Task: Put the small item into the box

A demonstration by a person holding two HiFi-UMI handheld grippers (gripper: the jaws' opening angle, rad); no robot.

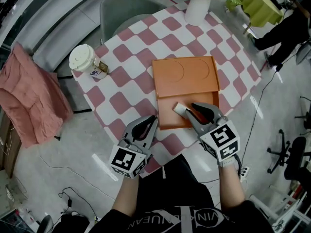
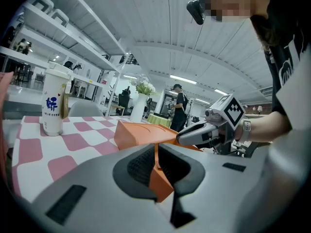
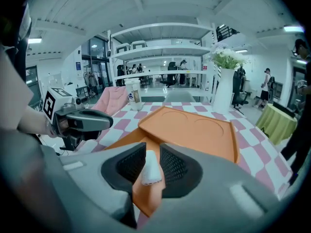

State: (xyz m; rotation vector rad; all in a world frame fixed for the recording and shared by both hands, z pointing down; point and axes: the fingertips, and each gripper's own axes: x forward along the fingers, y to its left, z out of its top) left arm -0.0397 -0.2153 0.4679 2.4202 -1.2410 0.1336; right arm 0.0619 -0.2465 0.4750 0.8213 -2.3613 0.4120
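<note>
An orange box [image 1: 167, 121] lies on the checked table [image 1: 121, 81], its lid [image 1: 187, 76] folded open toward the far side. My left gripper [image 1: 151, 121] is at the box's near left corner. In the left gripper view a thin orange wall [image 2: 156, 154] stands pinched between the jaws. My right gripper [image 1: 187, 109] hovers over the box's near half, shut on a small white item [image 1: 179, 108]. In the right gripper view the white item [image 3: 149, 171] sits upright between the pads, above the orange floor [image 3: 146, 193].
A lidded paper cup [image 1: 86, 60] stands at the table's left corner and a white vase [image 1: 197, 6] at the far edge. A grey chair [image 1: 126, 8] sits behind the table, and pink cloth [image 1: 29, 96] lies to the left. A person [image 1: 286, 28] stands far right.
</note>
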